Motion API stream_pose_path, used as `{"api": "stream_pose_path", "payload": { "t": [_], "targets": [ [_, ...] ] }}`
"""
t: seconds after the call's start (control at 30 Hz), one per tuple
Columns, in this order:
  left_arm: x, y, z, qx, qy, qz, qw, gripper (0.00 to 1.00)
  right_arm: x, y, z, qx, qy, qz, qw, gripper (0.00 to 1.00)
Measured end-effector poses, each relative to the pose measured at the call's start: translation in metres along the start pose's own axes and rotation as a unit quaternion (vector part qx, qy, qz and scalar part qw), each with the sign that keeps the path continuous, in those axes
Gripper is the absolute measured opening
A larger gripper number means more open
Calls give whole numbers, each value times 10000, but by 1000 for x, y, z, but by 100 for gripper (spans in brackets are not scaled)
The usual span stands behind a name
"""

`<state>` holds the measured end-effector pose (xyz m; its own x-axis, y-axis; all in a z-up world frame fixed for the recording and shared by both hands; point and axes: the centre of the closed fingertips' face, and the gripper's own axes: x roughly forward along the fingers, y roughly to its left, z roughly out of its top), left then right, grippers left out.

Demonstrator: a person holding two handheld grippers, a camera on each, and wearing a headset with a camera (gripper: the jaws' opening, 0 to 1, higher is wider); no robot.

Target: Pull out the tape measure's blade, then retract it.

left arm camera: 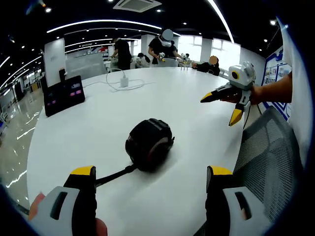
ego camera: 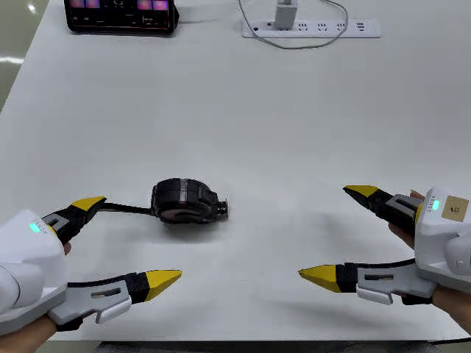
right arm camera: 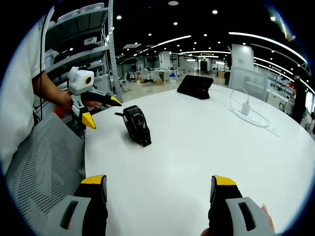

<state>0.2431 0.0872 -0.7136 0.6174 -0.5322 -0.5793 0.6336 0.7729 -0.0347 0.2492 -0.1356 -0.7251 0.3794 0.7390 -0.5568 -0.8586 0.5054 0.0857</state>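
**Tape measure lying between my open jaws**

The black tape measure [ego camera: 188, 201] is lying on the white table [ego camera: 294, 132], its strap [ego camera: 126, 209] trailing toward nine o'clock. I am holding my left gripper [ego camera: 136, 239] at its eight o'clock and my right gripper [ego camera: 324, 232] at four, both spread wide and gripping nothing. A tablet [ego camera: 121, 15] is standing far off at eleven, a power strip [ego camera: 313, 28] at one.

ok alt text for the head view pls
A black tape measure lies on a white table, no blade out, between the open left hand-held gripper, close by, and the open right hand-held gripper, farther off. A tablet and power strip sit beyond.
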Motion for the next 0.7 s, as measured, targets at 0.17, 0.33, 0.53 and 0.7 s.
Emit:
{"api": "stream_pose_path", "payload": {
  "t": [0.17, 0.33, 0.53, 0.7],
  "targets": [
    [-4, 0, -2, 26, 16, -24, 10000, 92, -3, 1, -3, 15, 16, -25, 10000, 88],
    [-7, -2, -7, -8, 36, -48, 10000, 94, -6, 2, -6, 58, 31, -41, 10000, 90],
    [-10, -1, -11, 15, 67, -61, 10000, 96, -9, 4, -15, 62, 149, -65, 9998, 93],
    [-10, 1, -13, -6, 66, -65, 10000, 97, -10, 3, -18, 109, 181, -94, 9997, 96]
  ]
}}
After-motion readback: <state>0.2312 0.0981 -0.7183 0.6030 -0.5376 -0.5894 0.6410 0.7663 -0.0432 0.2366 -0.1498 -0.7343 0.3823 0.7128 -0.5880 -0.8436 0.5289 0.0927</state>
